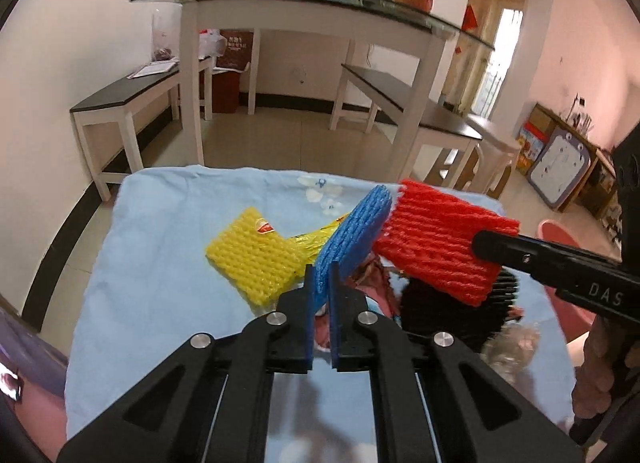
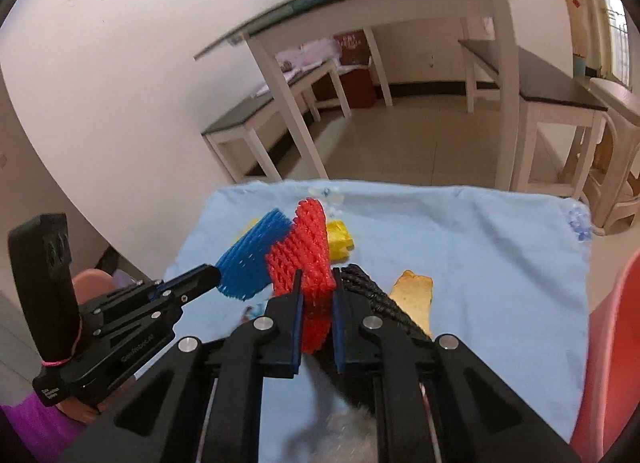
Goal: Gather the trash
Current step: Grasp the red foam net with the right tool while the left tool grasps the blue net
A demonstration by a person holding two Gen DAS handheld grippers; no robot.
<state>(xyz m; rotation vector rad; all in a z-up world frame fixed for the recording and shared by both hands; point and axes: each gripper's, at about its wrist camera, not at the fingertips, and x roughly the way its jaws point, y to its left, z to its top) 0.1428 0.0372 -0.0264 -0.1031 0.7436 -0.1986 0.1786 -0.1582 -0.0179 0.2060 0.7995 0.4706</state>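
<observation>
Blue foam net [image 1: 354, 231] is pinched tight in the left gripper [image 1: 323, 279], red foam net [image 2: 308, 263] clamped by the right gripper [image 2: 316, 283], both lifted over the blue cloth [image 1: 160, 247].

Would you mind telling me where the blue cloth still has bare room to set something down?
The blue cloth is bare on its right side, beyond the orange scrap, and along its left edge beside the yellow foam net. The middle is crowded: black net, wrappers, and both hand-held grippers holding foam nets.
</observation>
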